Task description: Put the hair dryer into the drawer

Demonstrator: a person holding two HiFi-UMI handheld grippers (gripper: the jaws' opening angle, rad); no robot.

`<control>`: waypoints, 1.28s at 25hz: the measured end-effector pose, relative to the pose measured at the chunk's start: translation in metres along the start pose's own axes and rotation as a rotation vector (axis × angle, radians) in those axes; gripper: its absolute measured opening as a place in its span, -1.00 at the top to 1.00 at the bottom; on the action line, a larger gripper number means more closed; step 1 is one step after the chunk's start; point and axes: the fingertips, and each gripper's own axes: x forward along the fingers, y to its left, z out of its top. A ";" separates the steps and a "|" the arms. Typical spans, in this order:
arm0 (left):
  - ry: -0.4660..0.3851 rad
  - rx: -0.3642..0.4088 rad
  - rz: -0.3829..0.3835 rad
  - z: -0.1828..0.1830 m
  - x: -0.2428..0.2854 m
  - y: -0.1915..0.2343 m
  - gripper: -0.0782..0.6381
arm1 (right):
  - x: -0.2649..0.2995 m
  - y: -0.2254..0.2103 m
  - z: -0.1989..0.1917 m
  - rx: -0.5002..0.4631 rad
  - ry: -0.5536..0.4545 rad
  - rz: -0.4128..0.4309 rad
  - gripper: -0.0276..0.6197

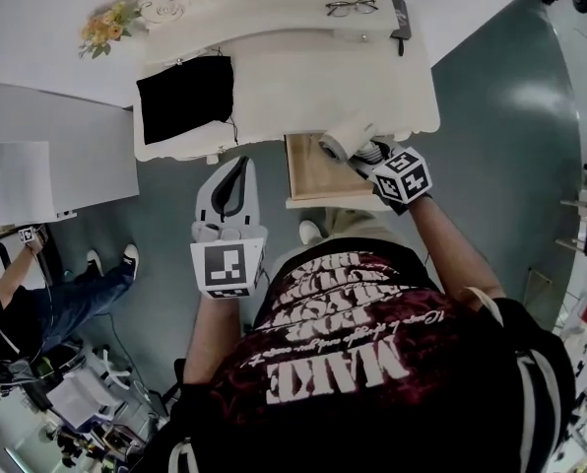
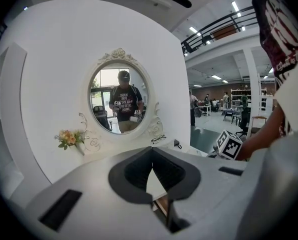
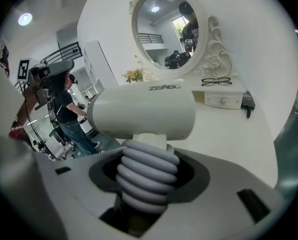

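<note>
Dark printed shirt [image 1: 353, 363] is filling the lower half of the head view. Beyond it, the right gripper [image 1: 367, 154] is clamping the white hair dryer [image 1: 345, 142] by its ribbed grey handle. It is holding the dryer over the 1 o'clock corner of the open wooden drawer [image 1: 311, 177], under the front edge of the white surface [image 1: 303, 77]. At the drawer's 9 o'clock, the left gripper [image 1: 240, 166] is hanging empty, jaws meeting at their tips. Eyeglasses [image 1: 352, 7] are lying at the surface's 1 o'clock, and a black cloth [image 1: 185, 95] at its 9 o'clock.
</note>
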 end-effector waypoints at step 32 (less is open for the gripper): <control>0.102 -0.007 0.080 -0.026 -0.021 0.003 0.77 | 0.099 0.004 -0.140 -0.122 0.511 0.125 0.26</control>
